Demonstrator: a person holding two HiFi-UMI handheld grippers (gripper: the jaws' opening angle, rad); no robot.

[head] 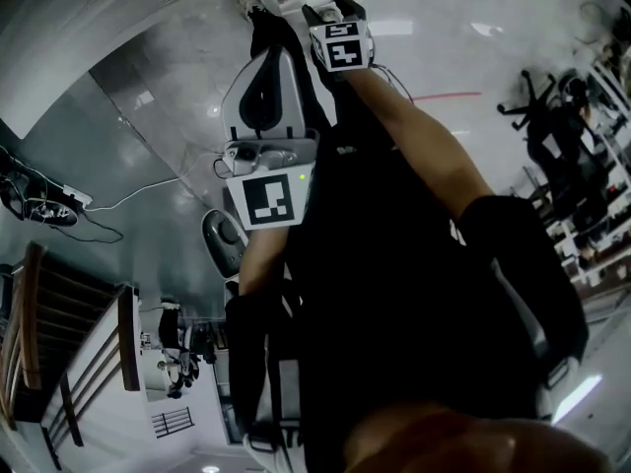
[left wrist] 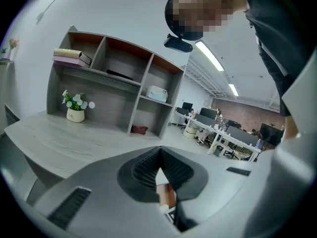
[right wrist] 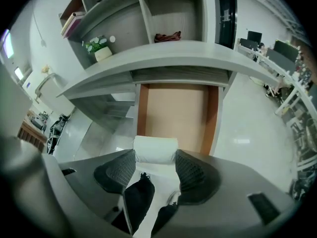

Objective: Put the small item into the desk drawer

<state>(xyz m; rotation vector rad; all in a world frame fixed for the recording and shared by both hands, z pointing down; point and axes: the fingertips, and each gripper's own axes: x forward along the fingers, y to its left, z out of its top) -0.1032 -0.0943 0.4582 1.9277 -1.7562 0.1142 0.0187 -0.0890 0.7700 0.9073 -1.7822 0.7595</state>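
In the right gripper view my right gripper [right wrist: 155, 158] is shut on a small white rolled item [right wrist: 155, 149], which sits squeezed between the two dark ribbed pads. Just beyond it lies the open desk drawer [right wrist: 174, 114], light brown inside with darker wooden side walls, pulled out from under the grey desk top [right wrist: 163, 56]. The item hangs above the drawer's near end. In the left gripper view my left gripper [left wrist: 158, 168] is raised above the desk, its pads together with nothing between them. The head view shows both marker cubes, left [head: 266, 200] and right [head: 340, 43].
A grey shelf unit [left wrist: 133, 83] stands on the desk with books [left wrist: 72, 56], a small potted plant [left wrist: 75, 107], a white box [left wrist: 157, 93] and a reddish-brown object [left wrist: 139, 129]. A glossy white floor [right wrist: 247, 133] lies right of the drawer. Office desks and chairs [left wrist: 223, 133] stand farther off.
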